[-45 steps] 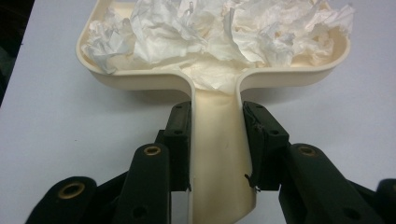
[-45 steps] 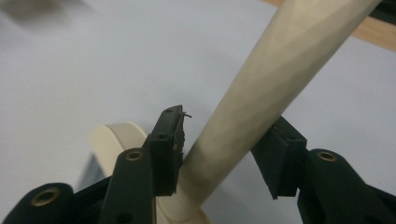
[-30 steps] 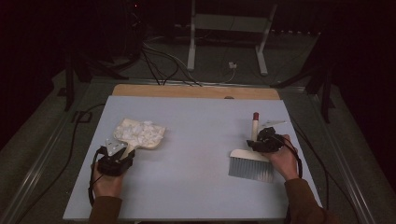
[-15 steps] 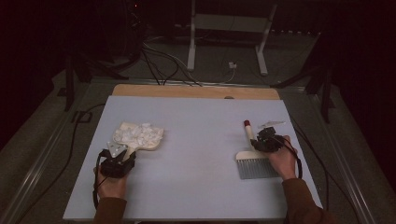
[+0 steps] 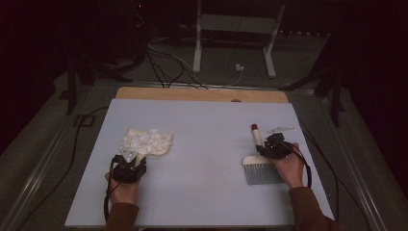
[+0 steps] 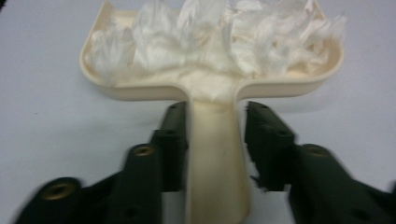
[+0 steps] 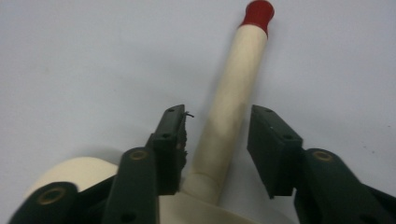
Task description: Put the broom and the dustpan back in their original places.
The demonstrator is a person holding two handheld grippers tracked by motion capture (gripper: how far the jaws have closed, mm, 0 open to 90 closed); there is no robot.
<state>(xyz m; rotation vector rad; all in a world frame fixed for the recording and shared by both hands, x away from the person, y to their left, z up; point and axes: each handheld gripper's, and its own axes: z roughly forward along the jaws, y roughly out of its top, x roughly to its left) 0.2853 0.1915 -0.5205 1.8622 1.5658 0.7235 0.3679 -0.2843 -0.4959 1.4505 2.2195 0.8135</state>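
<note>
A cream dustpan heaped with white crumpled scraps lies on the pale blue table at the left. Its handle runs between the jaws of my left gripper, which have just been opening; a thin gap shows at one pad, so it is open. At the right lies a brush with grey bristles and a cream handle ending in a red cap. My right gripper straddles that handle, its jaws just opened, with gaps on both sides.
A wooden strip borders the table's far edge. A small clear object lies just beyond the right gripper. Cables and a stand's legs cover the dark floor behind. Bare tabletop lies between the dustpan and the brush.
The left hand has drawn the dustpan slightly nearer and lower. The brush handle's red end has swung left and down onto the table. Both grippers' jaws have loosened.
</note>
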